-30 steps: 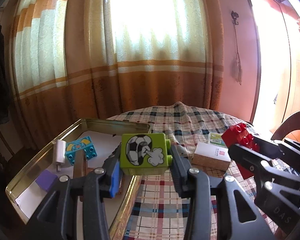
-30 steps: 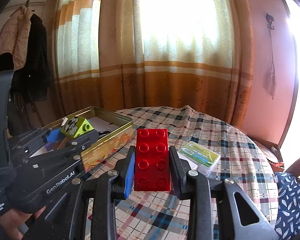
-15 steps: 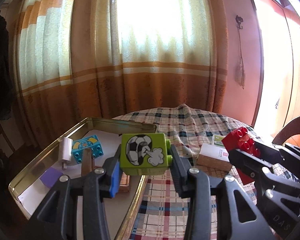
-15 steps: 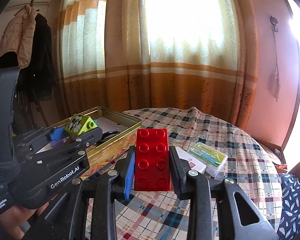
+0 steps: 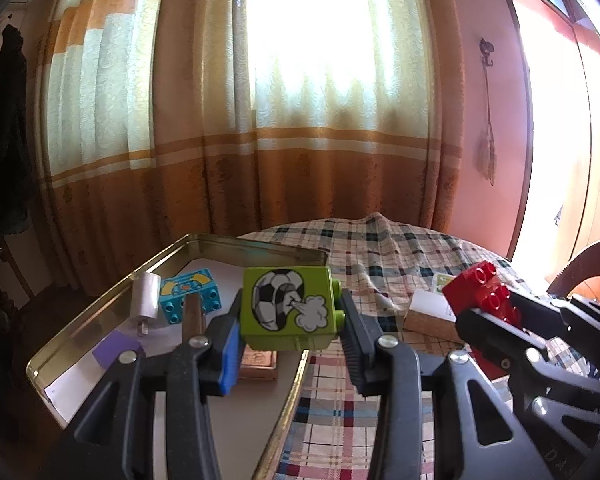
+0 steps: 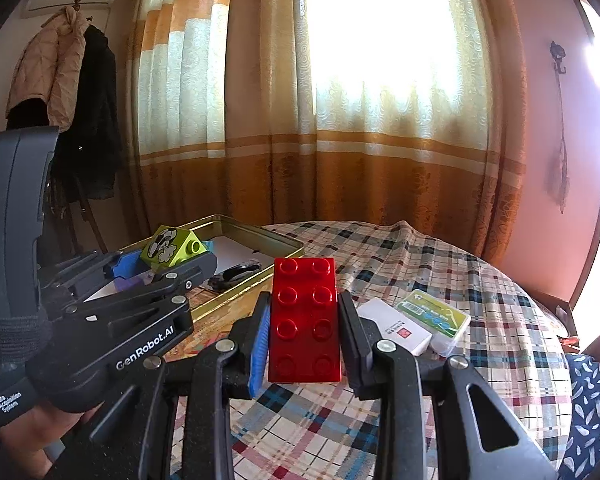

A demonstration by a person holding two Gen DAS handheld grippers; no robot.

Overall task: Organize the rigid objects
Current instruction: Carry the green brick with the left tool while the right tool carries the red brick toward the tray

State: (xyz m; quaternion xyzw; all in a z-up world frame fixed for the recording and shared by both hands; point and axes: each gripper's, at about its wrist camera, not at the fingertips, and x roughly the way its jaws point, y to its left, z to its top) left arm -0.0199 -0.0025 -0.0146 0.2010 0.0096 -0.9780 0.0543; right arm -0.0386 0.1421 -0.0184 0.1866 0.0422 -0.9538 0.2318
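A green block [image 5: 290,307] with a football picture is clamped in the left gripper [image 5: 291,334], held above the tin tray's [image 5: 100,312] right rim. At three o'clock, the right gripper [image 6: 304,332] clamps a red block [image 6: 305,320]. The tray already holds a blue block [image 5: 190,294]; two small boxes [image 6: 414,326] remain on the tablecloth [image 6: 480,300].

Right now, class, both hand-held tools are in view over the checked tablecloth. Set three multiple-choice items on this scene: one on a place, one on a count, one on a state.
1. Where is the turquoise block?
A. in the metal tin
B. on the tablecloth
C. in the right tool

2. How many studs show on the red brick?
A. four
B. six
C. eight

3. What state is the left tool in?
A. open and empty
B. shut on the green football block
C. shut on a card box

Key:
1 A, it lies inside the rim.
2 C, two rows of four.
3 B, pads press its sides.
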